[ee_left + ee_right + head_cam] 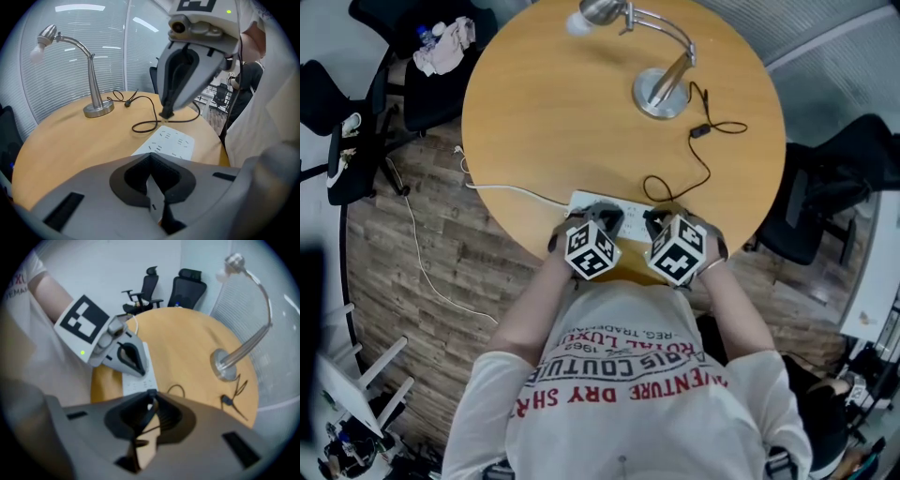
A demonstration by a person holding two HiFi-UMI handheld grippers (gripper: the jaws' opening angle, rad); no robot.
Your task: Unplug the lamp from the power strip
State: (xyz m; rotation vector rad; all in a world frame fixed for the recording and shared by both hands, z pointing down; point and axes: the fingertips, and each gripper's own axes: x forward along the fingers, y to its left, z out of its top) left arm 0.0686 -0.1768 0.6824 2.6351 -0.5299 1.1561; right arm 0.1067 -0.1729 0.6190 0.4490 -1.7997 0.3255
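A silver gooseneck lamp (661, 89) stands at the far side of the round wooden table (553, 112). Its black cord (705, 164) runs back to a white power strip (581, 202) at the near edge. My right gripper (659, 220) is shut on the black plug (166, 114) at the strip's right end; whether the plug is out of its socket I cannot tell. The left gripper (605, 218) is shut, with its tip down on the power strip (137, 384). From the right gripper view the plug (150, 393) sits pinched at the jaw tips.
The strip's white cable (511, 190) trails left off the table to the wooden floor. An inline switch (699, 131) lies on the cord near the lamp base. Black office chairs (441, 66) stand around the table, one at the right (825, 197).
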